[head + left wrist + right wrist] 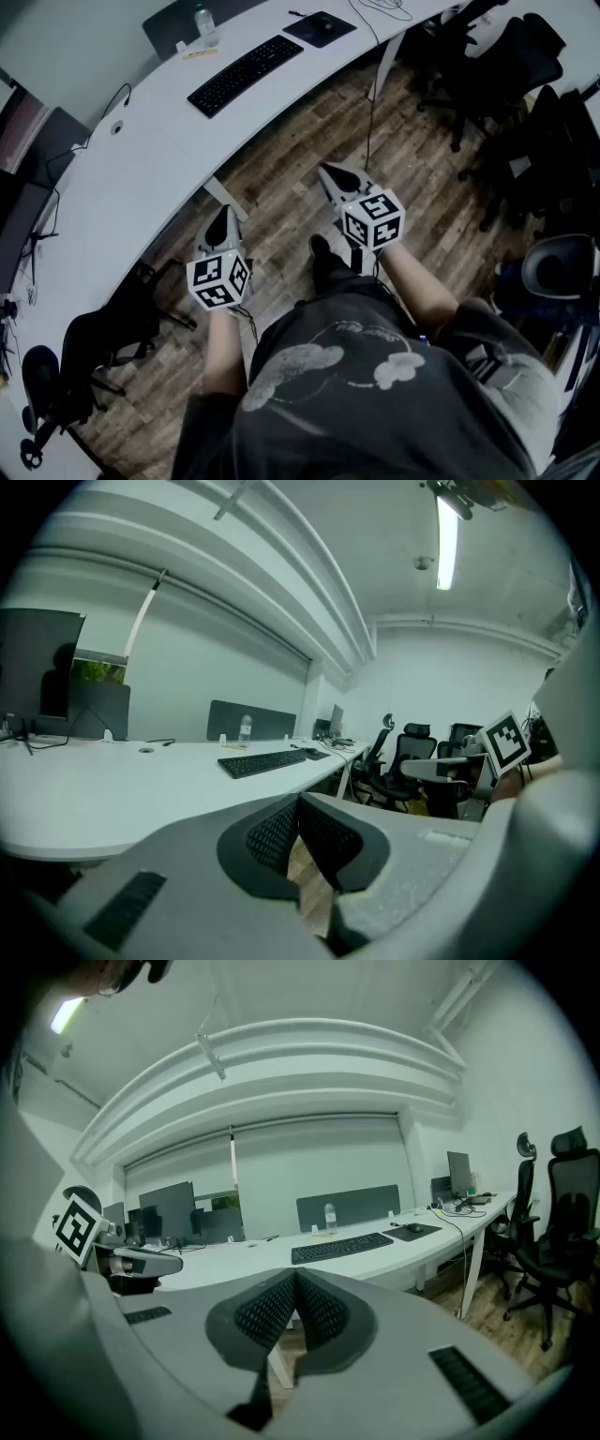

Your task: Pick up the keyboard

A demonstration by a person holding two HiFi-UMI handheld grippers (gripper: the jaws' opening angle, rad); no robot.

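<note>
Evidently pre-approach: left gripper (223, 214) and right gripper (331, 173) pressed together, empty; keyboard (246, 75) waits at 12 o'clock on desk (141, 159).

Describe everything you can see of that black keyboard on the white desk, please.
The keyboard is black, long and slim, with rows of dark keys, seemingly plastic. It lies flat, keys up, on the curved white desk near its front edge, diagonal in the head view. A dark mouse pad sits apart off one end, a water bottle behind it. Only the desk touches it.
</note>
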